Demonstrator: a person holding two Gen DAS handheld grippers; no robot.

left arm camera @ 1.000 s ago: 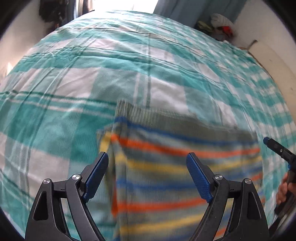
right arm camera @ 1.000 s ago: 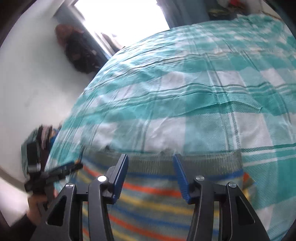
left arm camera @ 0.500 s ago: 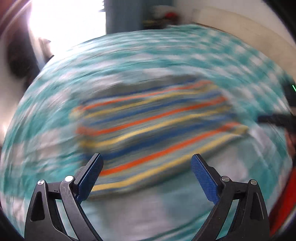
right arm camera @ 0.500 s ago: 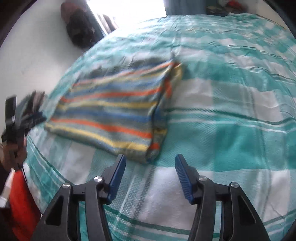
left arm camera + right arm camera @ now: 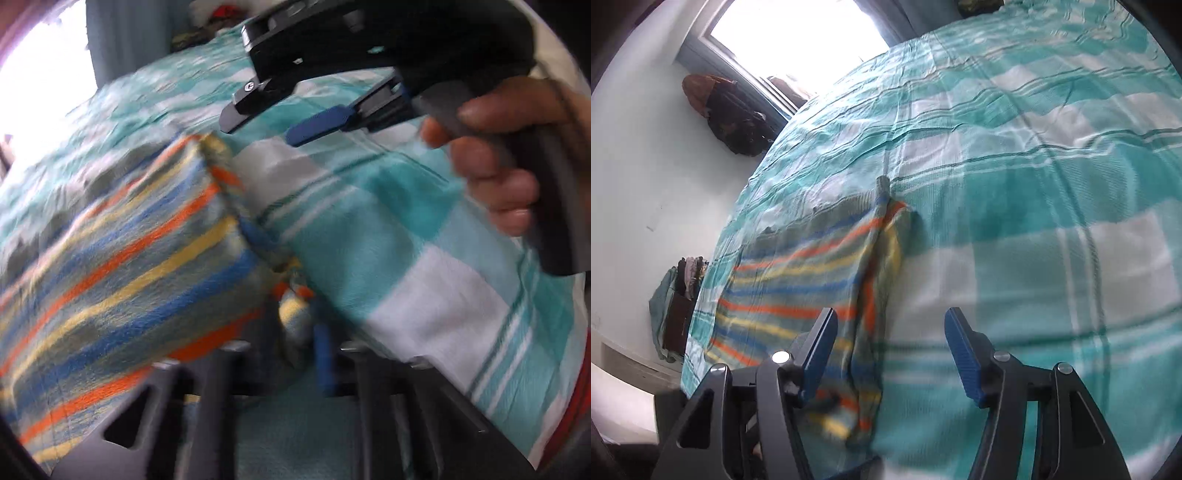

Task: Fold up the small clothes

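1. The striped garment (image 5: 812, 273) lies on the bed (image 5: 1034, 192), doubled along its right edge, which suits a fold being carried across
2. The left gripper (image 5: 314, 332) is pinched closed on a bunched corner of that garment, judged ready to drag it over; motion blur hides exactly how much cloth is caught
3. The right gripper (image 5: 890, 354) hovers with jaws wide apart, empty, its left finger just over the folded edge
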